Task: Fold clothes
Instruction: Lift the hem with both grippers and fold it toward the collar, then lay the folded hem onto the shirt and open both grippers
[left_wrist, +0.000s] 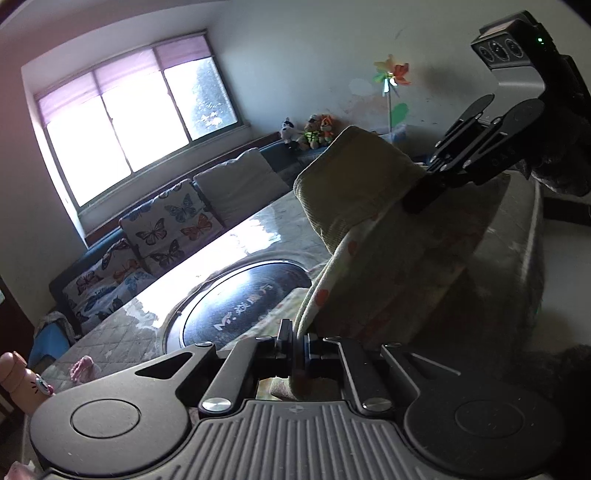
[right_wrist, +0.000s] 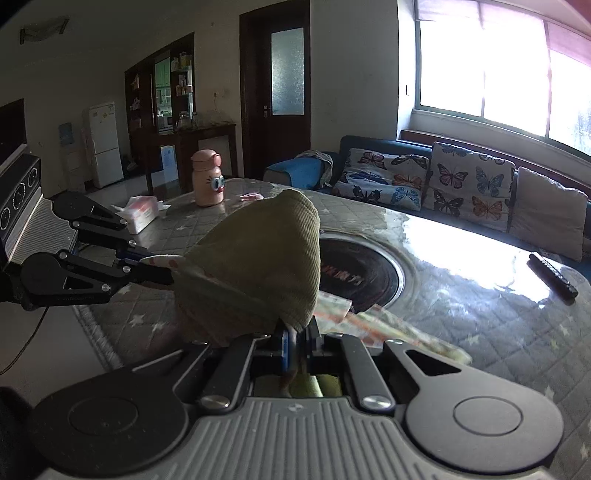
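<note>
Garment (right_wrist: 258, 266) above table (right_wrist: 461, 295)

Ahead of me, the quilted worktop (right_wrist: 461, 314) glares under the window (left_wrist: 122, 122). A pink cartoon-faced bottle (right_wrist: 207, 178) stands at its far edge, a tissue pack (right_wrist: 142, 212) just beside it. A black remote (right_wrist: 553, 275) lies near the butterfly-cushioned sofa (right_wrist: 436, 181). Plush toys (left_wrist: 314, 131) sit below a pinwheel (left_wrist: 392, 75).
</note>
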